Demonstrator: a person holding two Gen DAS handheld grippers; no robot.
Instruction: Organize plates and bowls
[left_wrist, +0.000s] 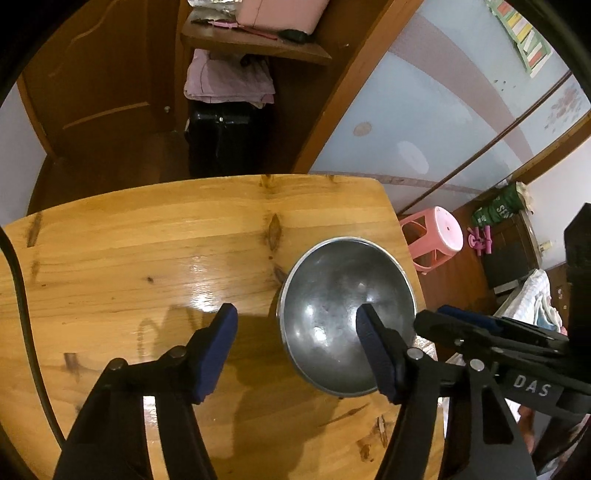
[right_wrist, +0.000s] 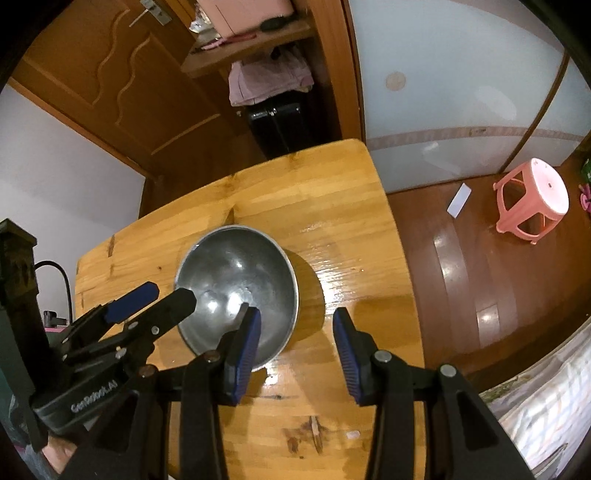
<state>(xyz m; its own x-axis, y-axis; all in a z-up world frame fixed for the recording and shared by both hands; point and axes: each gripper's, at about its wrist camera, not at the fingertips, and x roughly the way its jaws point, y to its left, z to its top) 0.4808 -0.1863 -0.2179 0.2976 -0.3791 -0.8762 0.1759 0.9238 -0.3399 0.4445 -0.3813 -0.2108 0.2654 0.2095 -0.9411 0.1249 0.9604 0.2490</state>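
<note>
— Steel is all you have on the bench (left_wrist: 147, 251): one metal bowl (left_wrist: 343, 314), upright, near the bench's right edge as your left camera sees it. How far along would you say you are?

— Hardly begun, by my reading. No plate shows in either view and no stack or second bowl, so nothing looks sorted yet; whatever else belongs to the job lies out of frame.

— And inside the bowl?

— Empty. You see only glare spots on the bare bottom.

— What about your tools?

— Your left tool (left_wrist: 295, 332) stands about half open, straddling the bowl's near-left rim: one pad over the inside, one over bare wood, neither pressing. Your right tool (right_wrist: 297, 332) is parted rather less and straddles the opposite rim the same way. It has hold of nothing.

— So what is left?

— Gripping the bowl and taking it wherever it belongs.
</note>
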